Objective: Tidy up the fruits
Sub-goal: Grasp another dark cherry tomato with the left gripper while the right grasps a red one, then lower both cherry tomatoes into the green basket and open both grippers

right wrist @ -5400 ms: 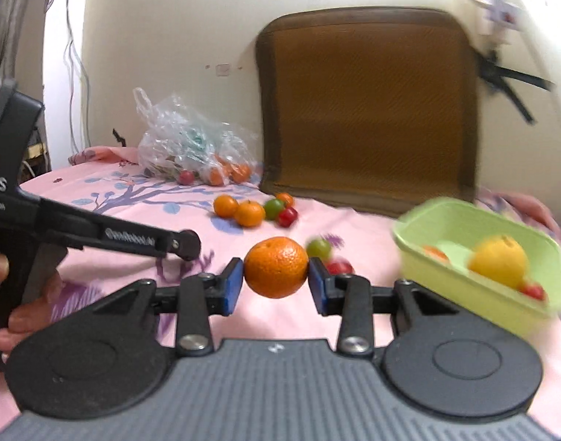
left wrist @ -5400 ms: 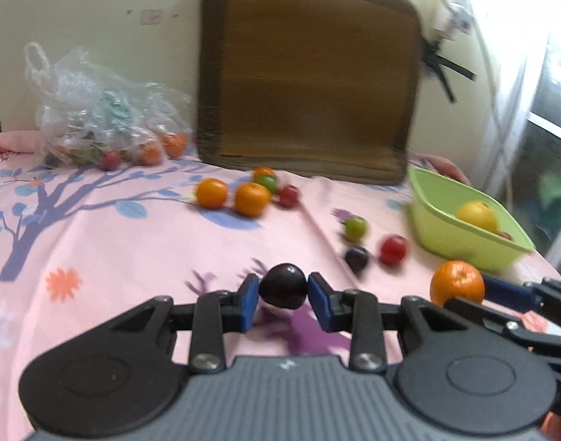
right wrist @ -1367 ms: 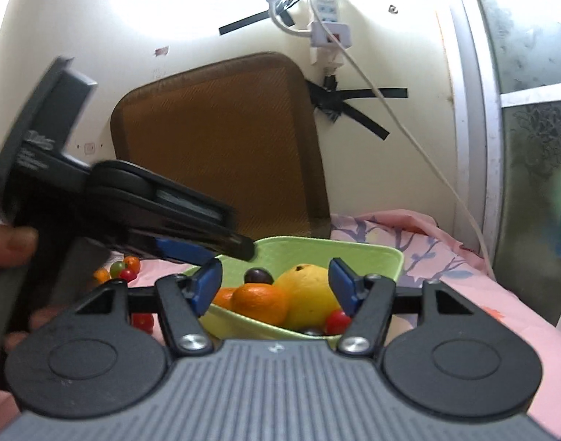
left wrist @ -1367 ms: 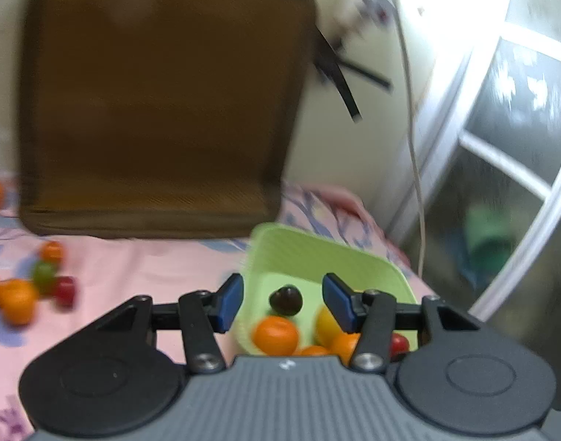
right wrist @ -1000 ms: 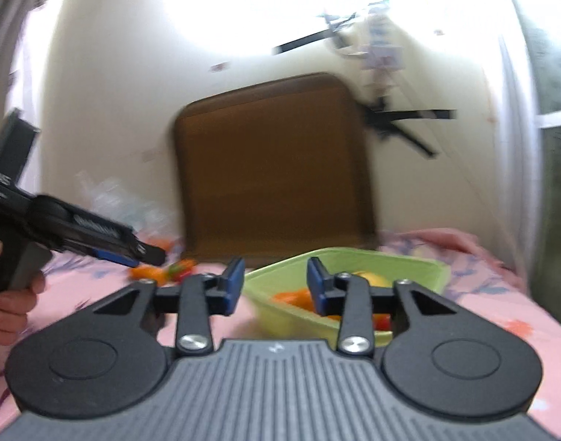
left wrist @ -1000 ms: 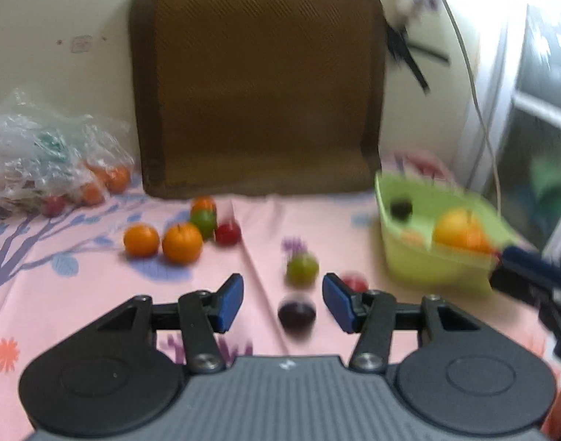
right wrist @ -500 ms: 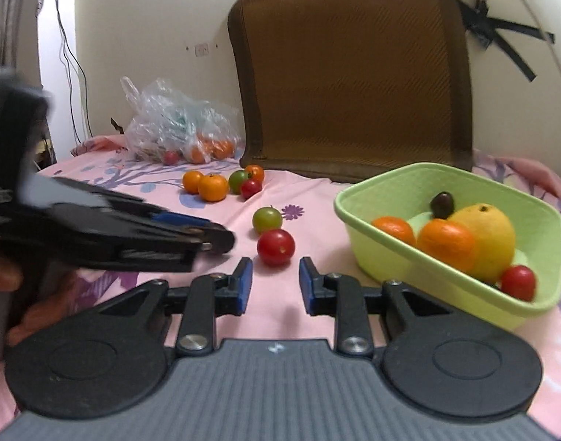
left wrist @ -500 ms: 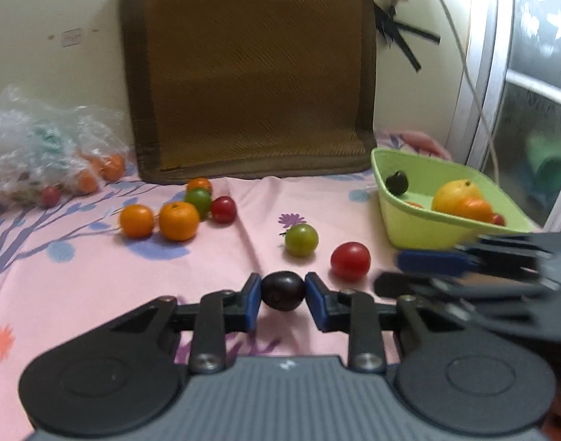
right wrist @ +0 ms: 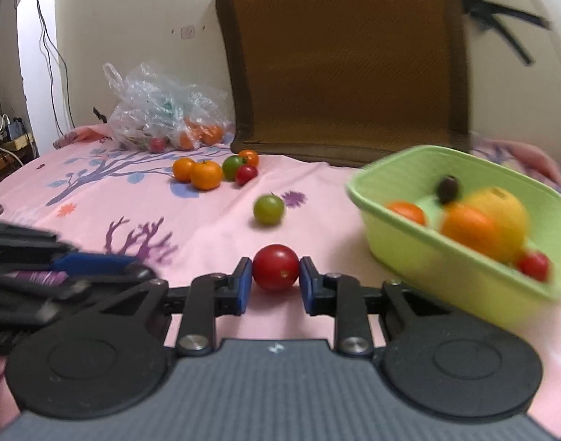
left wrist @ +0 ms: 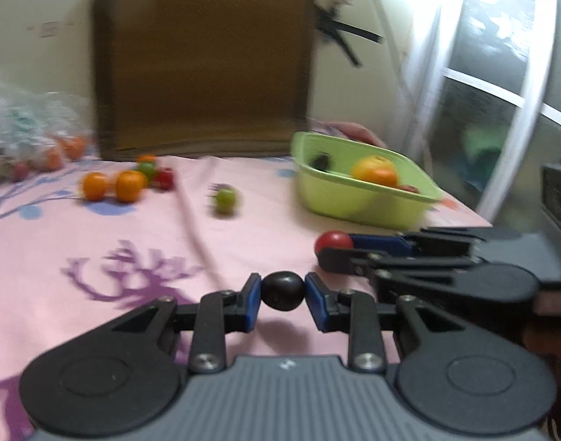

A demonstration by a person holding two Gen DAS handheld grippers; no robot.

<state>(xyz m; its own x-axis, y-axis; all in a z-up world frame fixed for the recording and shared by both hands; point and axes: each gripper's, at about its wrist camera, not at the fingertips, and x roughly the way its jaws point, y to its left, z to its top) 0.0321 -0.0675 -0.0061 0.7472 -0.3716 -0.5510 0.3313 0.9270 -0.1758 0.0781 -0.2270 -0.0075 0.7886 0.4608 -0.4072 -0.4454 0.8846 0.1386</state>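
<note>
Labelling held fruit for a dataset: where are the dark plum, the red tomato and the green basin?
dark plum (left wrist: 282, 291), left wrist view, centre of its front.
red tomato (right wrist: 275, 267), right wrist view, middle of its skin.
green basin (right wrist: 446, 264), right wrist view, near outer wall.

Half a second ago my right gripper (right wrist: 275, 282) stood short of the red tomato (right wrist: 275, 267); now its jaws clamp it at lower centre of the right view. My left gripper (left wrist: 282, 298), empty a second ago, has swung its dark plum (left wrist: 282, 291) rightward, blurring the frame.
</note>
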